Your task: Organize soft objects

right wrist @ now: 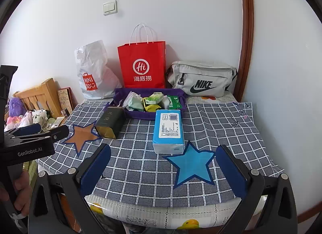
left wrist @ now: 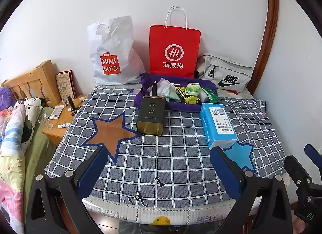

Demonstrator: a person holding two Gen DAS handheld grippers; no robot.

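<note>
A purple fabric tray [left wrist: 138,101] [right wrist: 118,95] at the back of the checked cloth holds several soft packets and pouches [left wrist: 171,91] [right wrist: 138,102]. In front of it lies a blue tissue pack [left wrist: 218,125] [right wrist: 168,131], and to its left a dark tea tin [left wrist: 150,115] [right wrist: 109,122]. A brown star [left wrist: 111,131] [right wrist: 81,135] and a blue star [left wrist: 242,156] [right wrist: 192,165] mark the cloth. My left gripper [left wrist: 159,170] hangs open over the near cloth, holding nothing. My right gripper [right wrist: 162,168] is open too, beside the blue star.
Against the wall stand a white Miniso bag [left wrist: 112,56] [right wrist: 94,72], a red paper bag [left wrist: 174,50] [right wrist: 143,64] and a grey Nike pouch [left wrist: 227,72] [right wrist: 203,79]. A wooden nightstand [left wrist: 60,119] with small items and a bed [left wrist: 14,143] lie left.
</note>
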